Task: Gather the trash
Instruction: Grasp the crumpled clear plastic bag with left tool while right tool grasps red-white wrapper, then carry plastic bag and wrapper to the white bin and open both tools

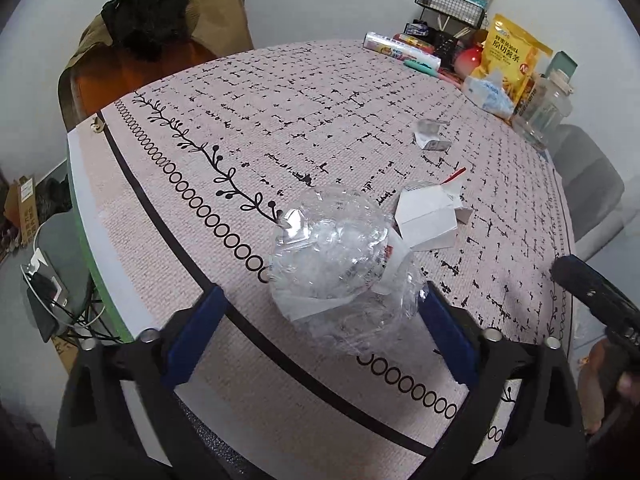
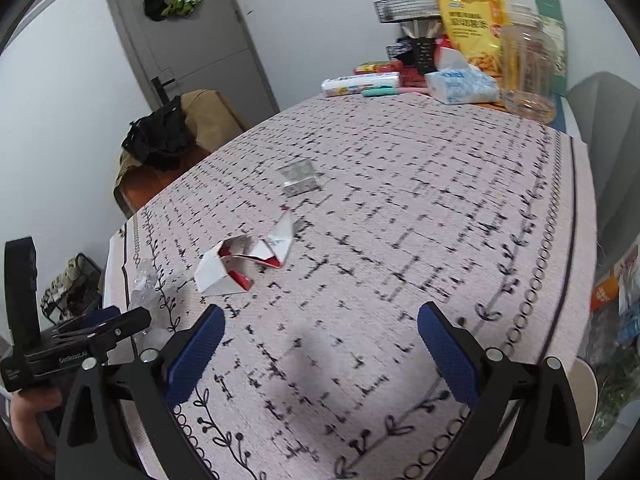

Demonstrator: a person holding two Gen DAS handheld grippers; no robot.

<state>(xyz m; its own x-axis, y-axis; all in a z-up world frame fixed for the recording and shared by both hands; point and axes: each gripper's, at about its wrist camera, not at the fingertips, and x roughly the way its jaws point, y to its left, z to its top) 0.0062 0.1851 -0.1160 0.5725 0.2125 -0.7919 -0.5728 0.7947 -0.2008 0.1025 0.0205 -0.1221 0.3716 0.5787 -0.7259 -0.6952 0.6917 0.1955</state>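
Note:
A crumpled clear plastic wrapper [image 1: 340, 264] lies on the patterned tablecloth [image 1: 280, 120], its near end between my left gripper's [image 1: 320, 320] open blue fingers, not clamped. Just beyond it lies a torn white and red carton [image 1: 428, 216], which also shows in the right wrist view [image 2: 244, 262]. A small foil blister scrap [image 1: 430, 134] lies farther back, and it shows in the right wrist view [image 2: 298, 176] too. My right gripper [image 2: 320, 340] is open and empty above bare cloth, to the right of the carton. The left gripper's body [image 2: 80, 344] shows at the left, with the wrapper [image 2: 146, 286] partly hidden.
At the table's far right stand a yellow snack bag [image 1: 508, 60], a tissue pack [image 2: 460, 84], a clear jar [image 2: 528, 64], a wire rack [image 1: 452, 0] and small boxes. A chair draped with clothes [image 1: 156, 24] stands at the far left. A trash bag [image 2: 616, 320] hangs off the right edge.

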